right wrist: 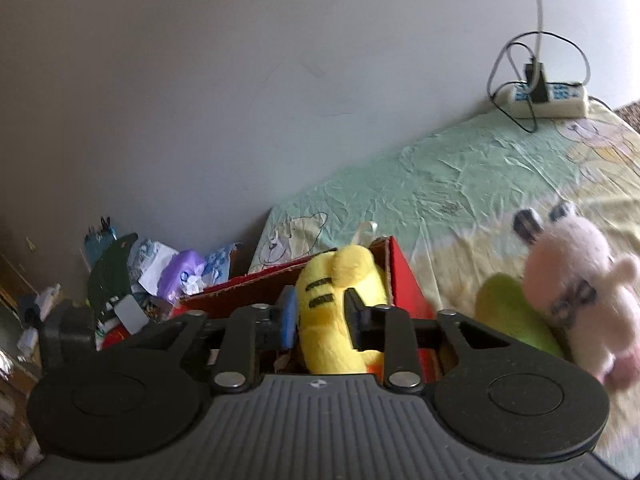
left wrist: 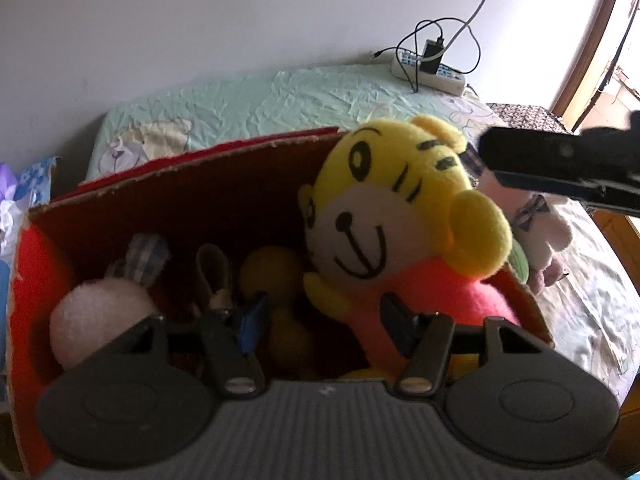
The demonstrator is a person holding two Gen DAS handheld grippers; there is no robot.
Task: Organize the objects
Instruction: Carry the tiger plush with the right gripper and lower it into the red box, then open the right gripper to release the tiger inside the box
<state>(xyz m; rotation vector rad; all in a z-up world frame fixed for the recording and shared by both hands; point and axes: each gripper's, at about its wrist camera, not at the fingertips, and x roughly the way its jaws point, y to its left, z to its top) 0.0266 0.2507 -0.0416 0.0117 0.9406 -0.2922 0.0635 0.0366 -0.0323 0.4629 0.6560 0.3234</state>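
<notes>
Yellow plush tiger toy sits clamped between the right gripper jaws above the red cardboard box, while the left gripper hovers jaws apart, empty.

Lit by daylight from the window at far right of the left wrist view, overexposed there. Soft, dim elsewhere; deep shadow inside the red box. Strong fisheye curvature, dark vignette at corners. Motion blur on the pink plush and right gripper. Slight softness and colour noise throughout, white wall greyish.
</notes>
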